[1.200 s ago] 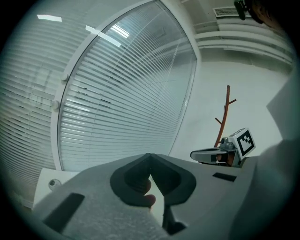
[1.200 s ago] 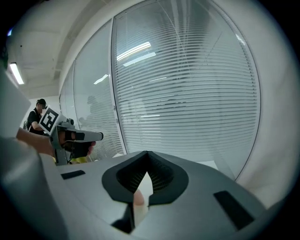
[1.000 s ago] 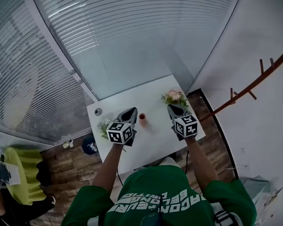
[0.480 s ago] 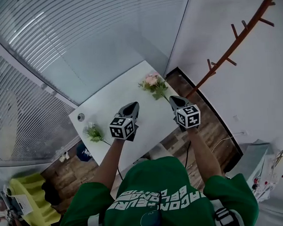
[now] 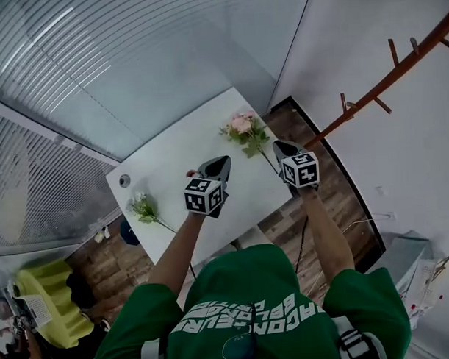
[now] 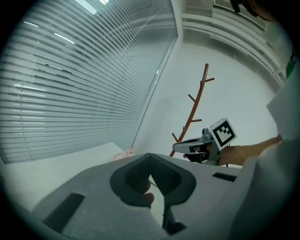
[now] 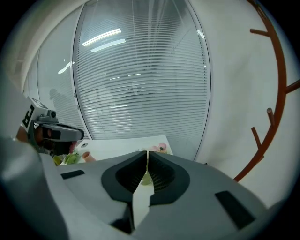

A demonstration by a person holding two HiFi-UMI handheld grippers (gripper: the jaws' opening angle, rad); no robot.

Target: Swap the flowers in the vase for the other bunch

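Tongs of left gripper (image 5: pixel 222 162) and right gripper (image 5: pixel 280 145) stand closed.

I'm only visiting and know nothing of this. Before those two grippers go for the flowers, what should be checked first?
1. Left gripper open for a grasp: not ok, jaws shut.
2. Right gripper open: not ok, jaws shut, nothing held.
3. Pink bunch free to pick: ok, lies on the table by its far corner.
4. White bunch free: ok, lies at the table's left edge.
5. Vase upright and empty: cannot tell, too small.
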